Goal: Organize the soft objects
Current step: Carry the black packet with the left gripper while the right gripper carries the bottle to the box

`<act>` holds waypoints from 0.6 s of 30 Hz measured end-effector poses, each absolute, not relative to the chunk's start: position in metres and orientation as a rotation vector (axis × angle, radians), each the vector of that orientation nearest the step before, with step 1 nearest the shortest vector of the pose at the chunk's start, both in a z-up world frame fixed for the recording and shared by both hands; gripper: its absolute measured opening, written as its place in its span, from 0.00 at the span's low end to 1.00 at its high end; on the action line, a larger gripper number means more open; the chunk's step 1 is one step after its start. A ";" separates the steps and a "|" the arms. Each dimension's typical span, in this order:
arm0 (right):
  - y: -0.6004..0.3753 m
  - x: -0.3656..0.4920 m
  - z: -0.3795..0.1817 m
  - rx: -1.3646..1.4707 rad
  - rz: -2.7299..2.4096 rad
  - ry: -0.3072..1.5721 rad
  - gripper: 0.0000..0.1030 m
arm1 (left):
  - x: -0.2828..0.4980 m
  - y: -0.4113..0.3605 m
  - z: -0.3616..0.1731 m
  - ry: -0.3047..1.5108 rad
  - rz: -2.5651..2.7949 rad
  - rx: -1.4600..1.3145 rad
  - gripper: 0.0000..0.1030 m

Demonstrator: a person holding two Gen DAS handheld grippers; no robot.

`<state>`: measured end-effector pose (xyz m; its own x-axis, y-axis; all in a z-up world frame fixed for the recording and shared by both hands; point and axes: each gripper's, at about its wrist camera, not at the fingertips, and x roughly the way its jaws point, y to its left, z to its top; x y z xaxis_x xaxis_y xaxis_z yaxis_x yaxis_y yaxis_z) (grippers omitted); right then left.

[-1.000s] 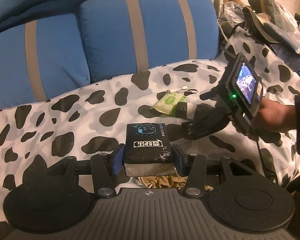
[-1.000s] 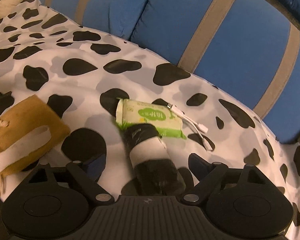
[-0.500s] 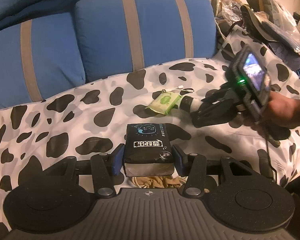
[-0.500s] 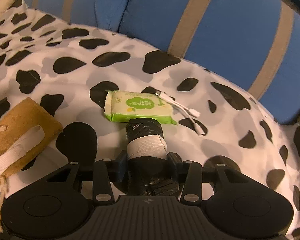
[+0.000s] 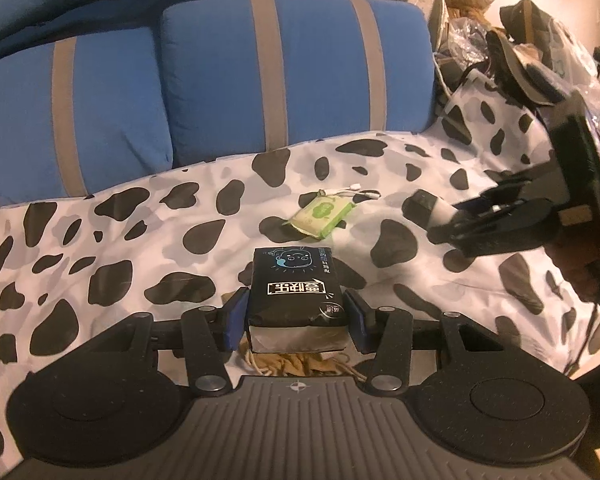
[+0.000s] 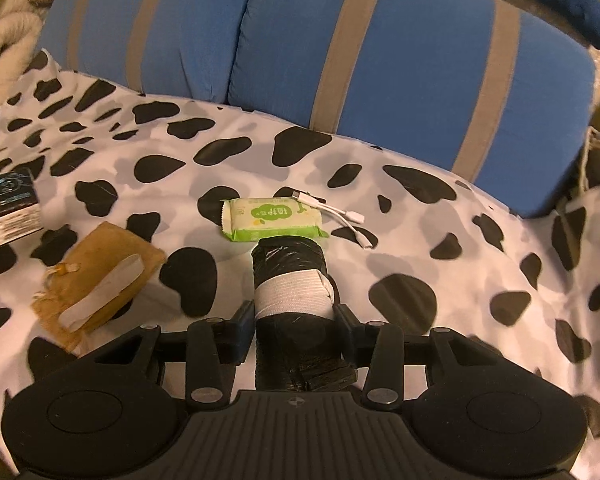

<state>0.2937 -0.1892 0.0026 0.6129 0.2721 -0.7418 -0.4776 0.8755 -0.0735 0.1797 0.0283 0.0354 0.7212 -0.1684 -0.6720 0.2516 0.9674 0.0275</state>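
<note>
Lifted now, right tongs [image 6: 294, 322] pinch black roll [image 6: 290, 276]; left tongs [image 5: 296, 314] pinch tissue pack [image 5: 296, 280].

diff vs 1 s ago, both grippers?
The right gripper closed on the black roll with a white band and lifted it back from the green wipes packet. Unchanged: left gripper clamps the black tissue pack; tan drawstring pouch and white cable lie on the cow-print sheet.

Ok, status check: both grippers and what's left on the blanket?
Left gripper shut on black tissue pack. Right gripper shut on black roll. Green wipes pack, white cable, tan pouch lying loose.
</note>
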 end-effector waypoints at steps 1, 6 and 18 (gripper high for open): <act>-0.193 0.288 0.006 -0.268 0.437 0.804 0.44 | 0.176 0.028 0.037 0.728 -0.230 0.111 0.47; -0.205 0.258 0.019 -0.224 0.447 0.815 0.44 | 0.161 0.027 0.038 0.738 -0.232 0.065 0.47; -0.213 0.192 0.033 -0.146 0.494 0.864 0.44 | 0.122 0.002 0.030 0.775 -0.290 0.050 0.47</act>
